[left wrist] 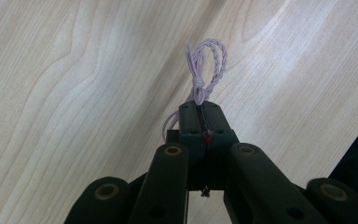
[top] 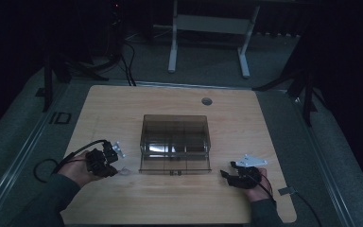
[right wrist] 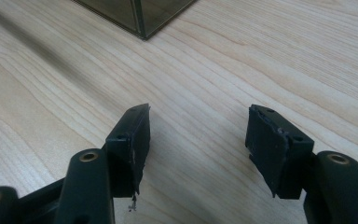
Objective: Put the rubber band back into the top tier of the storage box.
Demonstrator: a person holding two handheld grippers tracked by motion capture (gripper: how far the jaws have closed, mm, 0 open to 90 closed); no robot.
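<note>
High view: wooden table, then the smoky clear box mid-table. Right gripper gapes empty; left gripper is clamped on a braided cord loop — light, limp, best pinched at its knot — just above the tabletop.

Both forearms wear dark greyish-green sleeves. The left tool is a black block with small pale fittings at its front and a black cable looping off behind it; its black arms carry brass-coloured pivot rivets. The right tool is black too, topped by a grey three-cornered plate, its worn pads chipped at the edges.
</note>
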